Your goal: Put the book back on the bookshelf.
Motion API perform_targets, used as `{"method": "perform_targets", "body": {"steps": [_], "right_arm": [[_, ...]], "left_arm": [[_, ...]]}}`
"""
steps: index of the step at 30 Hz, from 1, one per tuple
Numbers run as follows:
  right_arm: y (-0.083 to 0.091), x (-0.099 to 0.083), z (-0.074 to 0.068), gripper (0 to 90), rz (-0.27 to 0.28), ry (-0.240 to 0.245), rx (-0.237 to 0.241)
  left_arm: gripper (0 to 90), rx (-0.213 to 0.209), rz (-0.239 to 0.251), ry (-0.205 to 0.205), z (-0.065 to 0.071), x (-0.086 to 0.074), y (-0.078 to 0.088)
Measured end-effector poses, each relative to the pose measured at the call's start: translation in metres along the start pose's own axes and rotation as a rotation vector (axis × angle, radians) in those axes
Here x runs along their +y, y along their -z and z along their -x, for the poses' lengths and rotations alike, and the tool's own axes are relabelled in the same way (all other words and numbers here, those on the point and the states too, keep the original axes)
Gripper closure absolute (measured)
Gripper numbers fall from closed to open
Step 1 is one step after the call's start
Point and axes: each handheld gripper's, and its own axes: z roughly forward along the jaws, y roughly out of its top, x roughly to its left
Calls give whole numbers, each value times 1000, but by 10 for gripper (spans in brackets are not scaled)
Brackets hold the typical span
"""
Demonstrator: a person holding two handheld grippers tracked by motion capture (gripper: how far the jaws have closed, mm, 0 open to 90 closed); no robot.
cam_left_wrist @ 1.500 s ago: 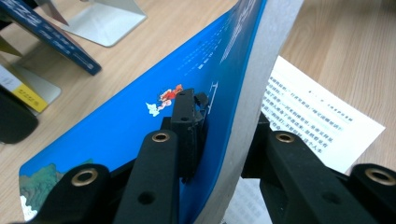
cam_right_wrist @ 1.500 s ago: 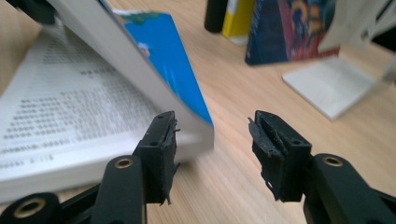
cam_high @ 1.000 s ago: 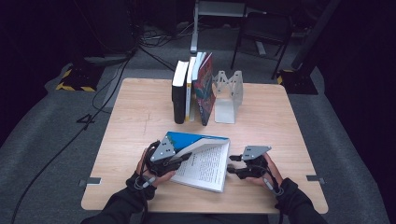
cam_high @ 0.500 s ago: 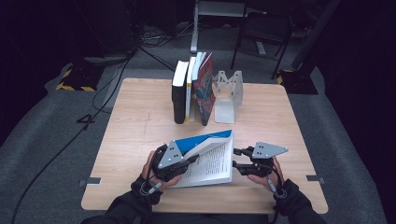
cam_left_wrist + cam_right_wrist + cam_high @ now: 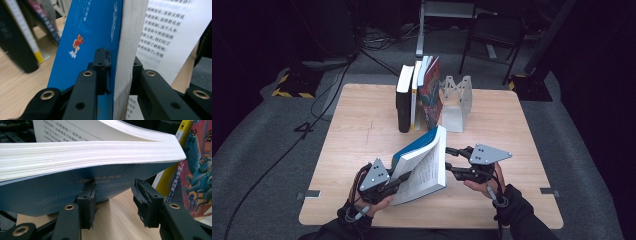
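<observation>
Book [image 5: 422, 162] now tilted up off worktop [image 5: 362, 130], L gripper [image 5: 399, 179] clamped on cover + pages; R gripper [image 5: 451, 161], jaws apart & empty, has risen beside it: ready for shelving w/ upright row [image 5: 417, 92].

Open book [image 5: 424, 162]: bright blue cover bearing a small orange-and-white figure and pale lettering; white pages printed in black characters. Left gripper [image 5: 404, 176] and right gripper [image 5: 451, 160]: black jaws, grey top plates. Counter [image 5: 362, 125]: pale wood grain. Upright books [image 5: 417, 92]: one black, one white with a yellow spine band, one red and teal illustrated. Bookend [image 5: 457, 100]: pale grey.
</observation>
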Motion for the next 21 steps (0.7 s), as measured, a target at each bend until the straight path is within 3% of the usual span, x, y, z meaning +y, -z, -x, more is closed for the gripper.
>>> {"method": "perform_targets", "body": {"steps": [4,7,9,11,12,14,18,21], "right_arm": [[-3,4,-5,542,6,19,-13],[-5,7,-7,542,5,28,-15],[-6,9,-8,540,5,30,-20],[-7,10,-8,526,7,24,-17],[-8,11,-8,526,10,19,-13],[-10,14,-10,528,19,27,-12],[-10,17,-11,533,10,38,-13],[-6,17,-11,546,6,49,-17]], "left_arm": [[712,25,-23,14,-1,-6,1],[663,59,-23,-14,-3,-7,3],[604,58,-36,8,-6,-7,3],[561,26,-68,32,-9,-8,0],[603,4,-94,20,-9,-8,-2],[671,0,-102,-41,-8,-7,-5],[729,-108,-44,-8,-22,-2,-3],[726,-132,-43,-19,-23,0,-7]]}}
